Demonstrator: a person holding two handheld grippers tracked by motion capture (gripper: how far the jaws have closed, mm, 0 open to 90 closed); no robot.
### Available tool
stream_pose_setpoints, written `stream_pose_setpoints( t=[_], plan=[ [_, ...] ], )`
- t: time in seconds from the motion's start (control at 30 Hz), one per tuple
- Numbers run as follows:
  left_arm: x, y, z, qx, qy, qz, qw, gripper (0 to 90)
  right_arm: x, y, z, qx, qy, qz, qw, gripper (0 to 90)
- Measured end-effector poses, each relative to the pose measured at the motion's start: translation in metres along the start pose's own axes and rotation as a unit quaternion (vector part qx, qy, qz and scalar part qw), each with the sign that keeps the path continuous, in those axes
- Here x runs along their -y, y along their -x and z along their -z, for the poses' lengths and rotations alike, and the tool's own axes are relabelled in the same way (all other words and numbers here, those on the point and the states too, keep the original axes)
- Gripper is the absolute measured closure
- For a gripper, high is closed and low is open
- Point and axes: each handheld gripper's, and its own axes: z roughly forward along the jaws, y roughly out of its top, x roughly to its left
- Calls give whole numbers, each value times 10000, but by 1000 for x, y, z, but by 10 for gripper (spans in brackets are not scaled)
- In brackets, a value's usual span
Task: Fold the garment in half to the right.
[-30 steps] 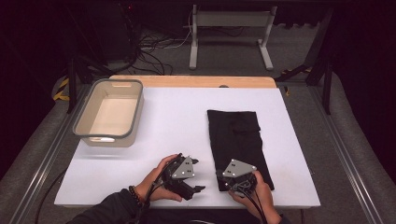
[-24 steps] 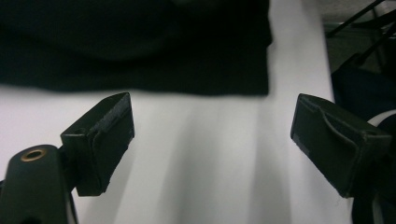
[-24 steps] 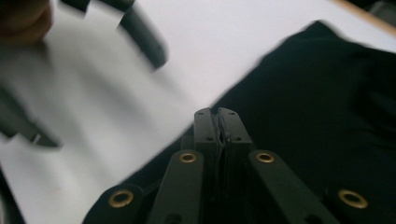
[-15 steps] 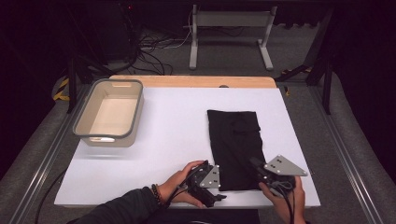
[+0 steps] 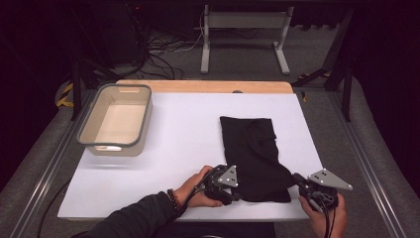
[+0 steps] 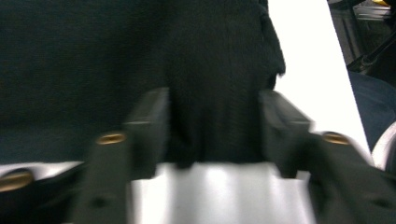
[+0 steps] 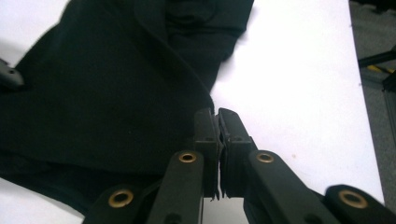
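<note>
So the right gripper (image 5: 300,181) is clamped on the near right corner of the black knit cloth (image 5: 252,148) lying on the white table (image 5: 183,134), left gripper (image 5: 233,191) has just been closing around the near edge, probably not pinched yet, folding not started.

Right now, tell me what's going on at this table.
A person is working a black cloth on the white table with two hand-held grippers. The right gripper is shut on the cloth's near right corner and pulls it out sideways. The left gripper is at the near left edge; its fingers have just been closing, with a fold of the cloth between them, not yet clamped tight. A grey bin stands empty at the far left.
</note>
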Motion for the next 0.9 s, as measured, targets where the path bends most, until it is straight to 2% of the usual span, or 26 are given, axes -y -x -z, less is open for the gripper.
stream_pose_setpoints(
  t=[0.07, 0.1, 0.17, 0.2, 0.27, 0.3, 0.43, 0.57, 0.6, 0.63, 0.67, 0.8, 0.87, 0.9],
  plan=[
    [0, 0, 1, -32, -7, -36, 10000, 682, 0, 0, -1, -17, -49, 19, 10000, 865],
    [2, 0, 5, -102, -60, -139, 9998, 753, 0, -1, -2, -6, -57, 42, 10000, 817],
    [5, -1, 12, -64, -109, -258, 9996, 803, -2, -2, -3, -66, 0, 34, 10000, 733],
    [7, -1, 15, -89, -163, -348, 9992, 811, -3, -2, -2, -124, 76, 13, 9999, 691],
    [12, 0, 24, -114, -256, -395, 9988, 816, -7, -5, -3, -192, 191, 38, 9996, 587],
    [16, 2, 28, -115, -268, -408, 9987, 817, -10, -7, -5, -331, 242, 76, 9991, 557],
    [27, 7, 41, -162, -316, -449, 9984, 818, -24, -19, -14, -605, 335, 318, 9971, 529],
    [34, 12, 48, -232, -321, -367, 9985, 818, -46, -34, -34, -765, 383, 588, 9946, 496],
    [34, 12, 48, -232, -321, -367, 9985, 817, -46, -34, -34, -765, 383, 588, 9946, 496],
    [36, 16, 49, -237, -308, -328, 9987, 817, -58, -42, -45, -952, 446, 717, 9919, 496],
    [37, 17, 49, -248, -288, -325, 9987, 817, -63, -45, -50, -989, 433, 778, 9911, 496],
    [38, 23, 50, -253, -288, -323, 9987, 818, -85, -57, -83, -1353, 190, 965, 9859, 458],
    [40, 26, 51, -282, -263, -346, 9987, 816, -94, -55, -102, -1434, 223, 923, 9851, 453],
    [40, 27, 51, -281, -243, -332, 9988, 816, -98, -53, -112, -1374, 198, 921, 9860, 450]
  ],
)
